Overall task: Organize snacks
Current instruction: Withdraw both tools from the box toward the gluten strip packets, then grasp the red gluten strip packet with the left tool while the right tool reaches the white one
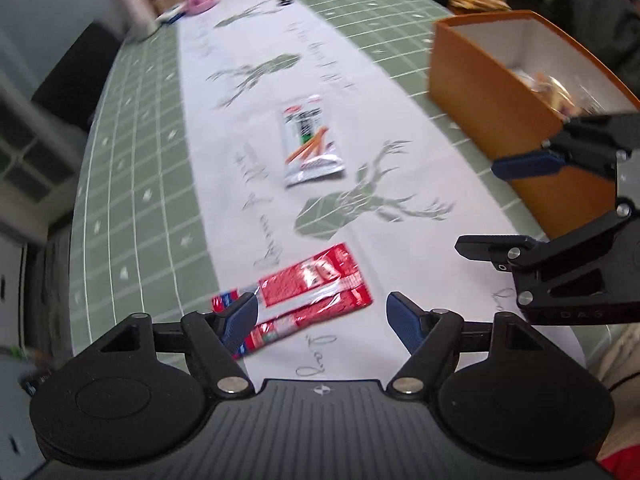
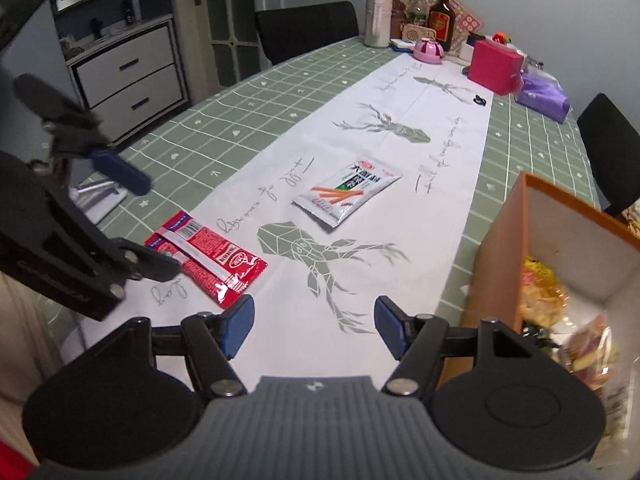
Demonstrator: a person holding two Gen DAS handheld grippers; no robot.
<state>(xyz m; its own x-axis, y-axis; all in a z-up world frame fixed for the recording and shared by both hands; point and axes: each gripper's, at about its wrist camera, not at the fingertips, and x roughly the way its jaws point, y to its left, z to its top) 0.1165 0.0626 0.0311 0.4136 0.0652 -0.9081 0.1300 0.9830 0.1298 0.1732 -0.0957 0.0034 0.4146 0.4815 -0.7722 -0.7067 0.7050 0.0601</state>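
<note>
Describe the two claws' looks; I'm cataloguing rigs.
Both match: the left claw and right claw have black angular linkage arms, silver pivot screws, blue ribbed fingertip pads, round black side housings and a ridged grey body with a small cross mark.

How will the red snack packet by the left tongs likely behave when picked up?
The red snack packet lies flat and thin, so it is probably light and floppy, sagging if pinched at one end. Its glossy film catches glare, so it may slip. Flat on the tablecloth, its edge could be hard to get under.

Both wrist views look low along the table (image 1: 132, 184) — sharing red packet (image 2: 206, 264); white packet (image 1: 310, 140).
</note>
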